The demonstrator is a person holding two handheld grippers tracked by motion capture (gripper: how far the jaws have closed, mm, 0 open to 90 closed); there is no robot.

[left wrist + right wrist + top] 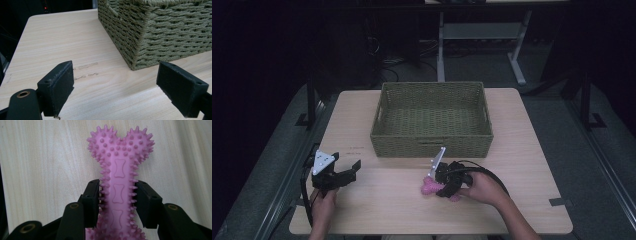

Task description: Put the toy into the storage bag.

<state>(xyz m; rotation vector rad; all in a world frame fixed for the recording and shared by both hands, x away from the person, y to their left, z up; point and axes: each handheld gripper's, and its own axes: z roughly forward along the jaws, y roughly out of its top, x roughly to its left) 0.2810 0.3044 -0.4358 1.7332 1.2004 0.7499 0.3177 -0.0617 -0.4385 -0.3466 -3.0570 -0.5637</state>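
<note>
We judge the work to be at its start: the pink spiked bone toy (120, 187) lies flat on the table (377, 210), the woven basket (432, 142) just beyond it holds nothing that we can see, and the carry and the drop are still to come, if the basket is indeed where the toy goes.

Starting at our left, the left claw (353, 169) is released. In the left gripper view its two black pads stand wide apart with only bare tabletop between them, touching nothing. The basket's near corner (133, 62) sits ahead of this claw and off toward its right pad; some faint marks on the wood (86, 70) lie ahead of its left pad. We hold this claw low over the table's left part, well apart from the toy.

Moving right, the right claw (118, 197) is clenched on the toy. In the right gripper view the pads press the shaft from both sides, the spikes squeezed against them, and the knobbed head sticks out beyond the fingertips. The toy's far end runs back under the claw's body. In the high view the toy (430, 187) pokes out to the left of this claw (439, 186), and the basket's front wall stands just beyond it.

What is left, as we read it: lift, carry over the rim, let go.
</note>
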